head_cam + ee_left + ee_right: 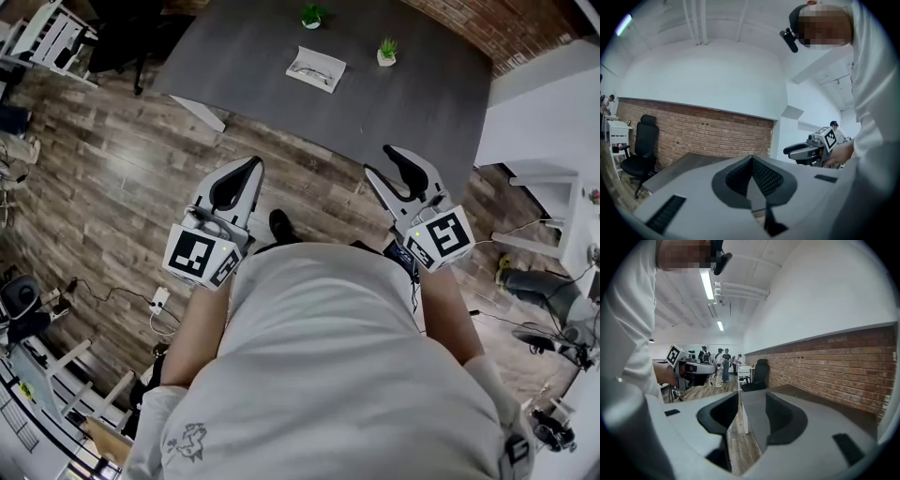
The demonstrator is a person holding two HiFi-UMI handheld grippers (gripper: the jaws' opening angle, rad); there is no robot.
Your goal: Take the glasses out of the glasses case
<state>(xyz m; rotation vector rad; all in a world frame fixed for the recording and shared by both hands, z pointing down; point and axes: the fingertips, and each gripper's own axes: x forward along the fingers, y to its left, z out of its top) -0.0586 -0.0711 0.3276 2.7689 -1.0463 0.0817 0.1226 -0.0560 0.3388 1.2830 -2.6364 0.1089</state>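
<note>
The white glasses case [316, 68] lies on the dark grey table [253, 56], far ahead of both grippers, with thin-framed glasses [312, 69] visible on it. My left gripper [251, 163] and right gripper [390, 151] are held in front of the person's chest over the wooden floor, well short of the table. Both point toward the table, jaws together and holding nothing. In the left gripper view the left gripper [752, 158] faces the table [689, 164], with the right gripper [811, 149] alongside. The right gripper [739, 393] also sees the left gripper [689, 366]. Neither gripper view shows the case.
Two small potted plants [312, 15] [386, 52] stand on the table behind the case. A black office chair [640, 150] and a white shelf [47, 33] are at the left. White furniture [553, 187] and cables lie at the right. Several people [719, 362] stand far off.
</note>
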